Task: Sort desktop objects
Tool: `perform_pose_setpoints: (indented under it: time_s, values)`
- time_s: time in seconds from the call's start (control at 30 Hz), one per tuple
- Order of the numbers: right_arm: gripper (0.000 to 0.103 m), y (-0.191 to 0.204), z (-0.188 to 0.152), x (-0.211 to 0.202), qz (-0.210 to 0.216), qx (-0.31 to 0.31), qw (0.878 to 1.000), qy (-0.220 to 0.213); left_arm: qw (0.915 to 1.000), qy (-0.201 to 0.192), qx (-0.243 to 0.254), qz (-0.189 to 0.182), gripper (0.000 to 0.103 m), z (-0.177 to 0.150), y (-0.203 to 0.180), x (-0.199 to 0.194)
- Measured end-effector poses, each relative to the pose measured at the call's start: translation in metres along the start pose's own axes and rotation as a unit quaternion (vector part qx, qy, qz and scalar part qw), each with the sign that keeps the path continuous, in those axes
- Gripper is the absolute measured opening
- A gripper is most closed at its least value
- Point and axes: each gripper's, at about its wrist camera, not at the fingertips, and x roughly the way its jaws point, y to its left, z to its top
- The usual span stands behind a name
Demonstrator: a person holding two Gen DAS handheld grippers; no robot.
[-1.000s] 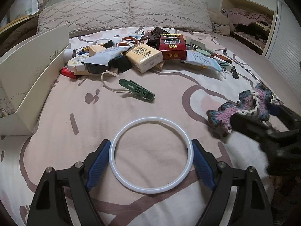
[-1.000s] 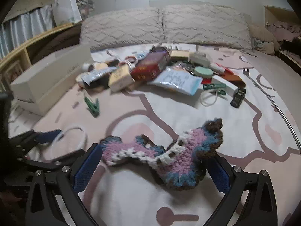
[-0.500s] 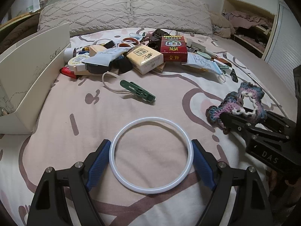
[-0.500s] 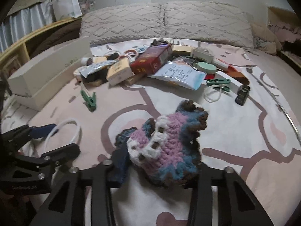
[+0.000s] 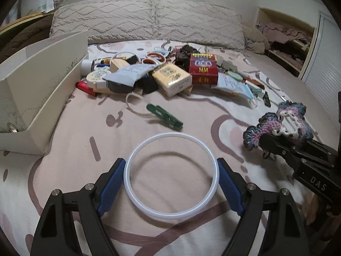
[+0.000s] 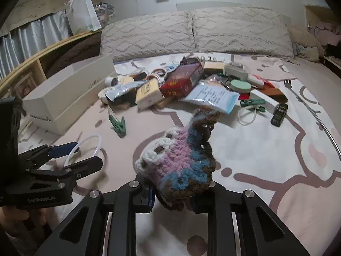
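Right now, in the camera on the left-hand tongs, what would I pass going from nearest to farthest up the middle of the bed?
White ring between the left tongs → green clothespin → yellow box → red box → pillows.

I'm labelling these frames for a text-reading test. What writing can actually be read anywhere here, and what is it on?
"DAS": white letters on the right gripper body, seen from the left wrist view.
Red box: rows of print, too blurred to read.
Yellow box: gold characters, unreadable.
White box: faint lettering on its wall, unreadable.
Blue-edged packet: handwriting-like lines, too small.
Left gripper body: label too blurred.
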Motion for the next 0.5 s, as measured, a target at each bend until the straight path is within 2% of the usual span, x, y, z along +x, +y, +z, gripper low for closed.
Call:
perform_pose_setpoints:
  time_s: [0.5]
  values:
    - [0.025, 0.009, 0.039, -0.028, 0.022, -0.006, 0.999, -0.045, 0.9985, -0.048, -0.022, -0.013, 0.084, 0.043, 0.012, -0.035]
